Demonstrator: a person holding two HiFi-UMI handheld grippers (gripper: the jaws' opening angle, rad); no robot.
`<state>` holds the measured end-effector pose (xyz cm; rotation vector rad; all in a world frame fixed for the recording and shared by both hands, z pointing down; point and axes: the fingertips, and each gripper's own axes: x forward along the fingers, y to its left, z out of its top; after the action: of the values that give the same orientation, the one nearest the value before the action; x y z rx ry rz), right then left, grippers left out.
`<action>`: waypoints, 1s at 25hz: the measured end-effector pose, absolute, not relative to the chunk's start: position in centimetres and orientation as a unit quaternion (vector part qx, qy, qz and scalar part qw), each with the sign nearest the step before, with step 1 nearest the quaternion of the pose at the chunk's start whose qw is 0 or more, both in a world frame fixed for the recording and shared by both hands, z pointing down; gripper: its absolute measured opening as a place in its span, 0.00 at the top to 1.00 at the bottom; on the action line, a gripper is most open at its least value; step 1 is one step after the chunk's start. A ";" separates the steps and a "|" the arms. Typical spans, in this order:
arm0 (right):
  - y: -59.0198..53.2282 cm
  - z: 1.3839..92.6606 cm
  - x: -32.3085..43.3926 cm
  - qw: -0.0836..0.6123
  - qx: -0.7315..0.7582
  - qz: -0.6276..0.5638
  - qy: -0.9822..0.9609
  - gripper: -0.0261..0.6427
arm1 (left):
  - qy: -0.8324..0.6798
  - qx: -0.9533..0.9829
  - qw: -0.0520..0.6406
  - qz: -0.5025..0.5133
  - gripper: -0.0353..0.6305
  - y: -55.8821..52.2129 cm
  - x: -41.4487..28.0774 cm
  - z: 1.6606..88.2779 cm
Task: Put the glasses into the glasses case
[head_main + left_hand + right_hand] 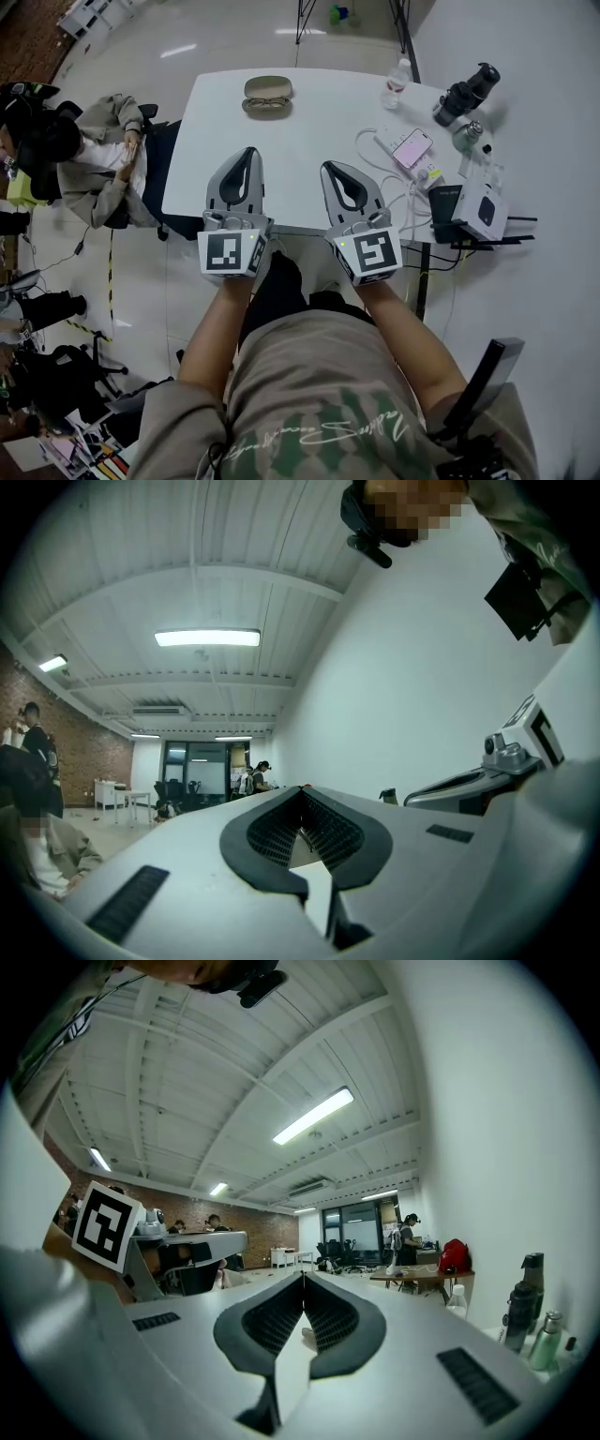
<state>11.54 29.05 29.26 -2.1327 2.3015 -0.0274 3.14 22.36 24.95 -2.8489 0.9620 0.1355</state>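
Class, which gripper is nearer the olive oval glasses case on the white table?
Left. The left gripper lies short of the olive oval glasses case, almost in line; the right gripper sits further right.

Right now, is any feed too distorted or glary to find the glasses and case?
Head view: evenly lit and sharp; glasses and glasses case read at the table's far edge, glare only on the floor beyond. Left gripper view, right gripper view: heavy fisheye, dark corners, bright ceiling strips, shut left tongs and right tongs filling the foreground; glasses not discernible there.
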 end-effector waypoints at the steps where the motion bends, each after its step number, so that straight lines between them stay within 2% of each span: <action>1: 29.4 29.1 11.5 0.002 -0.681 -0.008 0.733 0.94 | 0.320 -0.944 0.067 0.046 0.94 22.5 2.9 24.6; 20: 33.6 28.6 8.5 -0.009 -0.703 -0.007 0.711 0.94 | 0.293 -0.953 0.045 0.054 0.94 29.2 1.6 25.8; 25: 33.7 29.0 7.7 -0.013 -0.700 -0.008 0.714 0.94 | 0.303 -0.949 0.061 0.056 0.94 29.6 0.8 26.1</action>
<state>7.67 33.69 28.99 -2.2178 2.2617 -0.0247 0.79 29.58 26.06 -2.8723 0.9167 0.1684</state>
